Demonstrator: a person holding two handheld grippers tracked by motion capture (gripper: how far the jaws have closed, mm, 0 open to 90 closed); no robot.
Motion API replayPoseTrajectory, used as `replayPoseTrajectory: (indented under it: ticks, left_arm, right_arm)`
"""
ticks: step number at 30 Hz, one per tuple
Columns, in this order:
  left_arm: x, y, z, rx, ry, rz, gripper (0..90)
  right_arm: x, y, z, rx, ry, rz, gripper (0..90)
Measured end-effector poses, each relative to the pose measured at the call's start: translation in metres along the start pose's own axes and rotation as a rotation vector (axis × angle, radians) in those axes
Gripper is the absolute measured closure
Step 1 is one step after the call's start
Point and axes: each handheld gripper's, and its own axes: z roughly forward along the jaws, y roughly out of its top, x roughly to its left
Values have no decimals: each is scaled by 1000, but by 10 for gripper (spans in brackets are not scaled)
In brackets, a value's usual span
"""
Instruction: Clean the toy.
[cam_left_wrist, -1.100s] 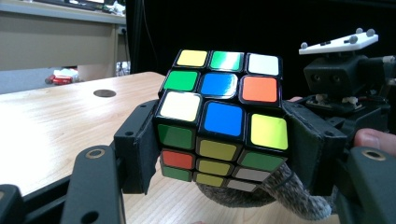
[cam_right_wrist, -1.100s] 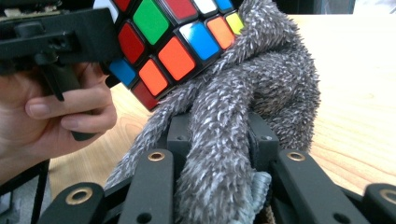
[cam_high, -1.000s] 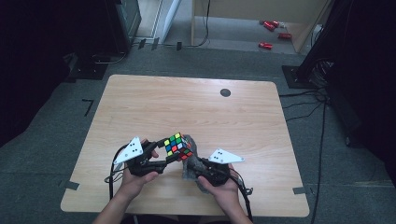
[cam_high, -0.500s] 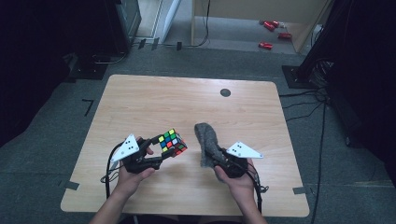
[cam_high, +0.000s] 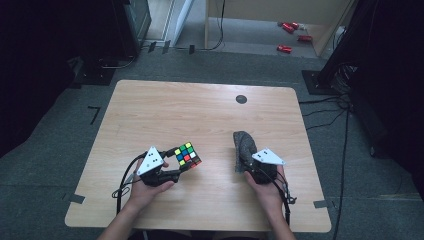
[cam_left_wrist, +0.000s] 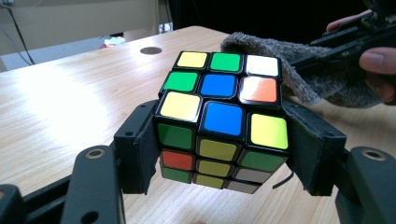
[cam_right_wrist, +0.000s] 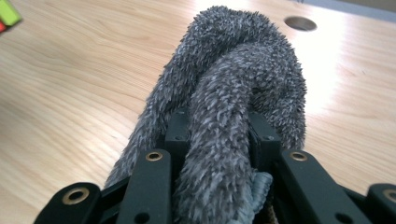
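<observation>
The left gripper (cam_high: 172, 165) is clamping a scrambled colour cube (cam_high: 187, 154) between its jaws, the black pads pressing on two opposite faces, as the left gripper view shows. The cube (cam_left_wrist: 223, 122) is sitting tilted, one corner raised, its top face showing yellow, green, white, blue and orange squares. In the high view it is hanging just above the near left part of the wooden counter (cam_high: 200, 115), in front of the person's left hand (cam_high: 145, 187).

The right gripper (cam_high: 250, 162) is gripping a grey fluffy cloth (cam_high: 244, 148), its jaws drawn tight on a bunched fold of it. In the right gripper view the cloth (cam_right_wrist: 233, 93) is bulging out ahead of the jaws in a thick loop, and its far end is drooping towards the counter. The right hand (cam_high: 265, 190) is holding that gripper over the near right part of the counter, well apart from the cube.

A small round dark hole (cam_high: 241, 99) is sitting in the counter near its far edge
</observation>
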Motion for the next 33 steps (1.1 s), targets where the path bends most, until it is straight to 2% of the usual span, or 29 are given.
replayPoseTrajectory:
  ticks: [5, 8, 13, 18, 19, 20, 22, 25, 27, 29, 31, 33]
  left_arm:
    - [0, -1, 4, 11, 8, 2, 346]
    - [0, -2, 8, 25, 17, 14, 346]
    - [-1, -5, 12, 54, 25, 25, 346]
    - [-1, -8, 17, 78, 31, 23, 346]
    - [0, -9, 17, 83, 32, 25, 346]
    - [0, -9, 18, 89, 33, 26, 346]
    - [0, -10, 19, 96, 34, 24, 347]
    - [1, -11, 21, 103, 33, 23, 347]
    - [1, -12, 23, 113, 34, 22, 346]
    - [1, -13, 24, 122, 35, 24, 346]
    - [1, -15, 26, 130, 36, 23, 347]
    - [1, -15, 27, 137, 35, 24, 346]
  right_arm:
    - [-11, -6, 4, 31, -39, 23, 677]
    - [-13, -9, 7, 50, -62, 9, 674]
    - [-13, -14, 14, 85, -68, -8, 668]
    - [-16, -20, 21, 122, -51, -5, 631]
    - [-17, -21, 22, 129, -35, 9, 580]
    - [-17, -21, 22, 129, -35, 9, 580]
    - [-18, -20, 21, 113, -4, 28, 475]
    - [-22, -14, 16, 87, 55, 115, 257]
    - [-28, -8, 7, 52, 61, 155, 142]
    - [-31, -7, 3, 45, 54, 149, 127]
    - [-36, -7, -4, 30, 29, 115, 126]
    - [-42, -8, -8, 30, 14, 118, 123]
